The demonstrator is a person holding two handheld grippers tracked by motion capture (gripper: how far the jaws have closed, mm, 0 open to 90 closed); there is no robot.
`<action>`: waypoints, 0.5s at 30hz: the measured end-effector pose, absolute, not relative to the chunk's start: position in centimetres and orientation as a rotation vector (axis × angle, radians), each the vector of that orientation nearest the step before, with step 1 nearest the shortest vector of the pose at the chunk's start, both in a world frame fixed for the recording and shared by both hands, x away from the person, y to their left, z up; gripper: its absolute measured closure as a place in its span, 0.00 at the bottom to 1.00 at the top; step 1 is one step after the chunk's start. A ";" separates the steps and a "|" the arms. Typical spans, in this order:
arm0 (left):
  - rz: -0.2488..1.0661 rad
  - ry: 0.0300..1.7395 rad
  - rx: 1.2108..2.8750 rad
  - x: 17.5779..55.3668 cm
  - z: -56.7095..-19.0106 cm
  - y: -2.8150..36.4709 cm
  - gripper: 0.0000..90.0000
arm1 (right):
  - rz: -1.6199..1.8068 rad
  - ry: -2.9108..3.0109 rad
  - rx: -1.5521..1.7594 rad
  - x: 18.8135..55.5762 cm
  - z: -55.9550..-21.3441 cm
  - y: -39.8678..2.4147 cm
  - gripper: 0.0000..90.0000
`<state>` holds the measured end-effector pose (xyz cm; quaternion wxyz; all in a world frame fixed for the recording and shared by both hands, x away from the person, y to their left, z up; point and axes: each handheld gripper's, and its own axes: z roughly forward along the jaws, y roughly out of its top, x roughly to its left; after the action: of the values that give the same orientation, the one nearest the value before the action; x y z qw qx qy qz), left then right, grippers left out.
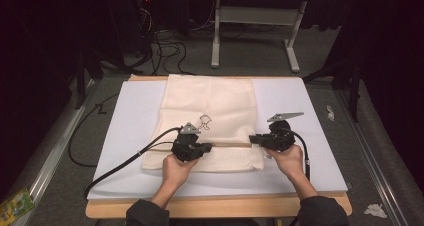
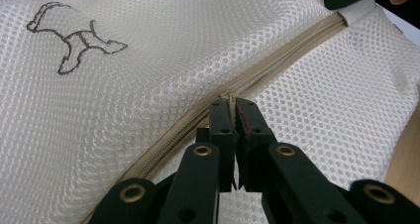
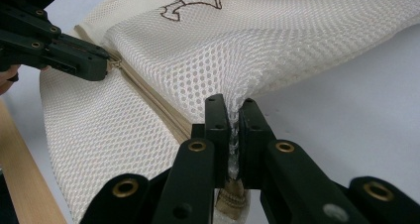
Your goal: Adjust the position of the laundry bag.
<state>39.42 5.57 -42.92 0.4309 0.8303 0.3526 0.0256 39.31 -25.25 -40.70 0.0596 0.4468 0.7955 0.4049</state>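
Two grippers are on one cream mesh laundry bag (image 1: pixel 210 121), which lies flat in the middle of the white board (image 1: pixel 310 136) on the table. The left gripper (image 1: pixel 206 147) is clenched on the zipper pull (image 2: pixel 231 96), partway along the zipper (image 2: pixel 292 53) that runs across the near part of the bag. The right gripper (image 1: pixel 251 139) is clamped on the mesh at the bag's right edge, right at the zipper's end (image 3: pixel 231 130). Looks to me like a zip job, though I can't tell from this whether it's opening or closing. To do it well, I'd keep the right one as a firm anchor so the fabric stays taut, and draw the pull straight along the zipper line, low and level. Any sideways tug and that soft mesh will probably bunch up into the teeth. Don't let the pinch on the pull go loose either, it's a tiny tab. There's a little outline drawing (image 1: pixel 205 122) on the bag just beyond the left gripper. The board sits on a wooden tabletop (image 1: pixel 220 208), and the room around is dark, with a grey floor (image 1: pixel 250 56), loose cables (image 1: pixel 165 48) and the legs of a white stand (image 1: pixel 255 33) at the far side, plus some scraps of litter (image 1: pixel 375 210) on the floor near right.
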 end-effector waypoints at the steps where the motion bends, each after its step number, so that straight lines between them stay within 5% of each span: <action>1: 0.065 0.880 2.071 39.4 -42.9 5.6 0.97 | 1.227 2.407 1.355 39.3 -40.7 -25.3 0.97; 15: 0.069 0.895 2.065 39.5 -42.9 6.3 0.97 | 1.223 2.403 1.359 39.3 -40.6 -25.4 0.97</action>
<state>39.46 6.34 -42.92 0.4307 0.8277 0.3586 0.0276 39.29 -25.41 -40.58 0.0611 0.4492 0.7943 0.4044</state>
